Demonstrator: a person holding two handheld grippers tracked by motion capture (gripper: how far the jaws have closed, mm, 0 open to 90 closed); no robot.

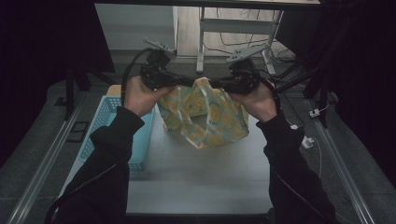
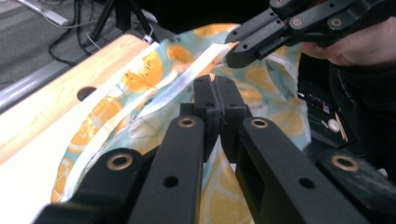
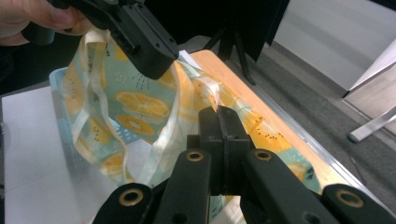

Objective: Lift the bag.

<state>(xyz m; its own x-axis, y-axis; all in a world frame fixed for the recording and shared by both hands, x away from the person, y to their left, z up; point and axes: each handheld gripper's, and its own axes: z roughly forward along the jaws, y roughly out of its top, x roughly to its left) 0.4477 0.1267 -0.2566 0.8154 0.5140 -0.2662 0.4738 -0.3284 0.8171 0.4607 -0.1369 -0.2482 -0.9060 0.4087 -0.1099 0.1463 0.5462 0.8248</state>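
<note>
A cloth tote bag [image 1: 219, 119] printed with orange slices on pale teal hangs above the white table [image 1: 201, 177], its mouth spread between my two grippers. My left gripper [image 1: 187, 84] is shut on the bag's left rim, and its own view shows its jaws [image 2: 215, 86] pressed together on the fabric [image 2: 140, 79]. At the opposite rim, my right gripper [image 1: 218, 85] is shut on the cloth, with its jaws [image 3: 219, 116] closed on the bag [image 3: 135, 105]. Pale handle straps [image 3: 163, 140] droop from the rim. The bag's bottom rests on or just above the table.
A light blue slotted basket [image 1: 109, 116] stands on the table's left side, close to the person's left forearm. A wooden strip [image 2: 56, 93] runs along the table's far edge. Beyond it lie floor, cables and metal stand legs [image 1: 201, 42].
</note>
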